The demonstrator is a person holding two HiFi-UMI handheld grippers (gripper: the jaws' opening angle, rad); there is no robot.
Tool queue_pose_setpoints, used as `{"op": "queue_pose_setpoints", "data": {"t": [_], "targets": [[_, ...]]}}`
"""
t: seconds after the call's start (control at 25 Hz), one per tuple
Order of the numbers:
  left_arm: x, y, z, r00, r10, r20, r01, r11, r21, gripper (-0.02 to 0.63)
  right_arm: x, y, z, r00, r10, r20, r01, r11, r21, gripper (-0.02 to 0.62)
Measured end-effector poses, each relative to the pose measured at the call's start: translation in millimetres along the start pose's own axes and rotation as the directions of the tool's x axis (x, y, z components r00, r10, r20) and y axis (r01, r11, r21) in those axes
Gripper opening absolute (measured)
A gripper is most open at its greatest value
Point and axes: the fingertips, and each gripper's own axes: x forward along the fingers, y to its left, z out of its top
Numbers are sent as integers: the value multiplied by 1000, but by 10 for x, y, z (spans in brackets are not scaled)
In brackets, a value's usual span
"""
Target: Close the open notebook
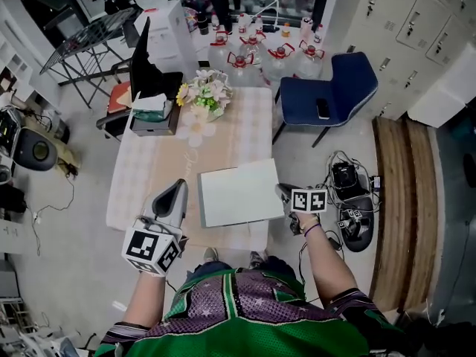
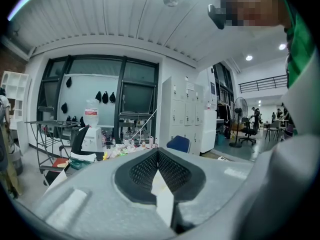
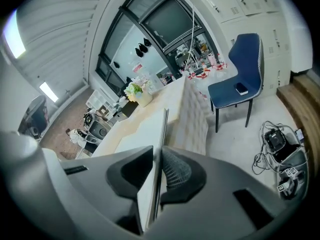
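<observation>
A white notebook (image 1: pixel 238 192) lies on the cloth-covered table (image 1: pixel 149 169) near its front edge. My right gripper (image 1: pixel 283 195) is at the notebook's right edge. In the right gripper view its pads (image 3: pixel 175 170) are shut on a thin white cover or page (image 3: pixel 161 134), which shows edge-on and raised from the table. My left gripper (image 1: pixel 181 187) hovers left of the notebook and does not touch it. In the left gripper view its jaws (image 2: pixel 157 155) meet at the tips, pointing out over the room.
A flower bouquet (image 1: pixel 204 95) and a dark box (image 1: pixel 155 117) stand at the table's far end. Right of the table is a blue chair (image 1: pixel 331 88) with a phone on it. Cables and devices (image 1: pixel 349 199) lie on the floor by my right hand.
</observation>
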Motion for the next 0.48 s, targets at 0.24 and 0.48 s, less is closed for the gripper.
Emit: {"op": "queue_pose_setpoints", "data": {"t": [0.24, 0.48], "targets": [[-131, 161, 50, 1000, -14, 19, 14, 1000, -2, 15, -79, 184, 75, 999, -23, 27, 24, 999, -30, 52], [-232, 263, 61, 998, -35, 47, 36, 999, -16, 15, -122, 353, 122, 997, -46, 55, 49, 997, -54, 51]]}}
